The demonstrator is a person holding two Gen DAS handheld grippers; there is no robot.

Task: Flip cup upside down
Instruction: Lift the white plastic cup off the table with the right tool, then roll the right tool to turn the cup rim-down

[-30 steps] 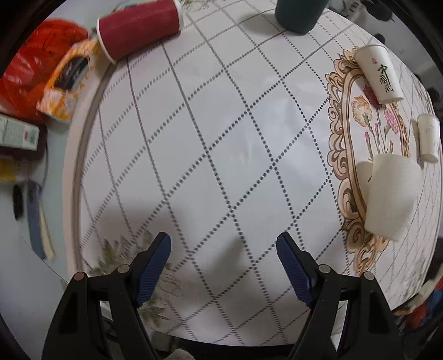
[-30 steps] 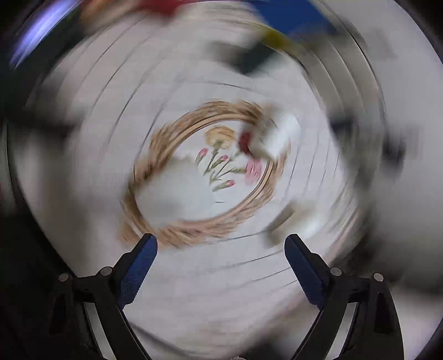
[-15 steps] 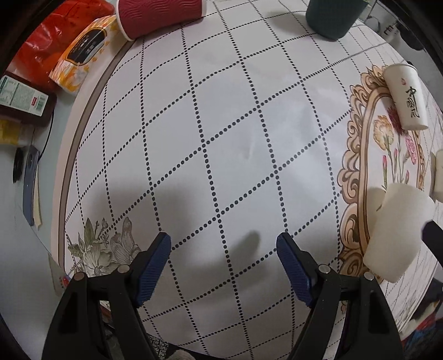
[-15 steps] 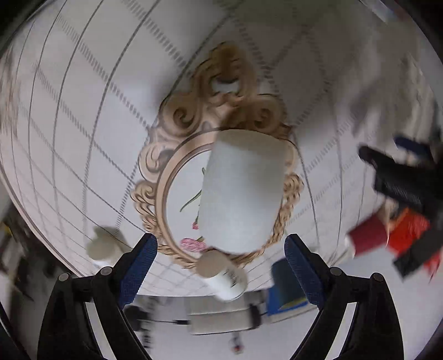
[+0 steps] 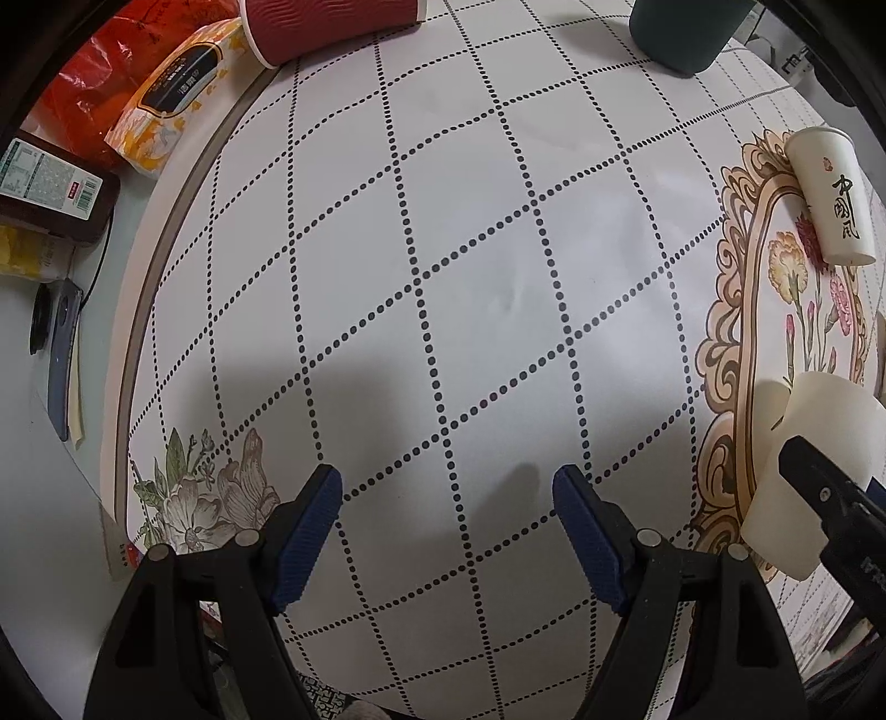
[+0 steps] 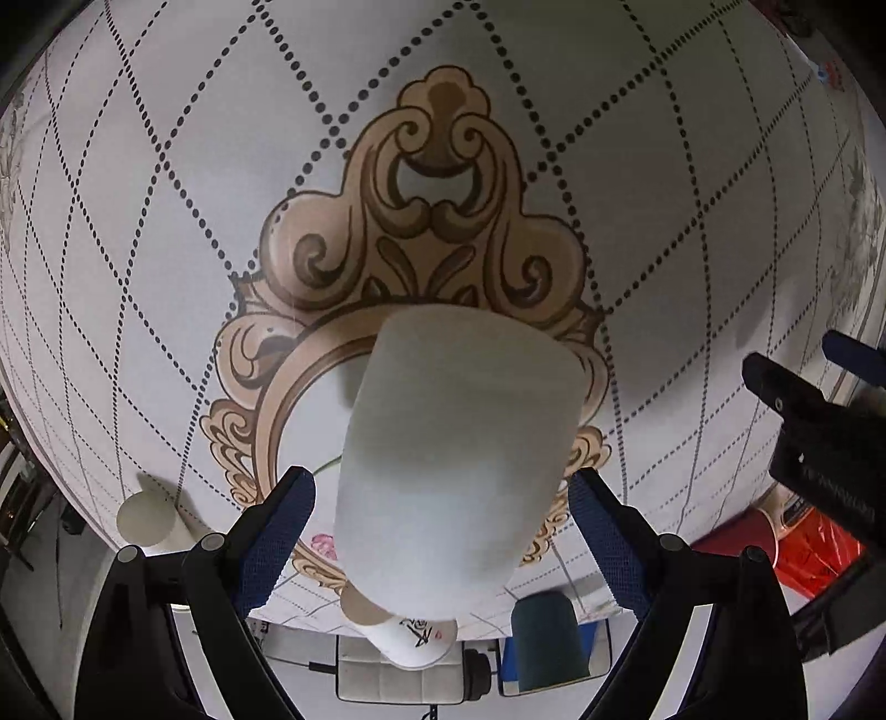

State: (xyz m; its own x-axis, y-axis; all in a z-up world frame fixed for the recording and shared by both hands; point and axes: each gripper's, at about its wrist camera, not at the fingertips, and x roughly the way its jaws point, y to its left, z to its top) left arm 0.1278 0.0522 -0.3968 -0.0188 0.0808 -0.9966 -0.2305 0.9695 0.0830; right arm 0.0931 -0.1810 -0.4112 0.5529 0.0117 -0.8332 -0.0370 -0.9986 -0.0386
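A plain white cup stands on the ornate tan frame printed on the tablecloth. My right gripper is turned over, open, with a blue finger on each side of the cup and small gaps left. The same cup shows at the right edge of the left wrist view, with the right gripper's black finger beside it. My left gripper is open and empty above the dotted-grid cloth, left of the cup.
A white paper cup with black lettering lies on the frame. A red ribbed cup and a dark green cup are at the far edge. Snack packets and a bottle lie off the cloth at left.
My right gripper has closed in on the white cup, which now sits between its fingers. The left wrist view has shifted a little, and the right gripper's finger has entered at its right edge.
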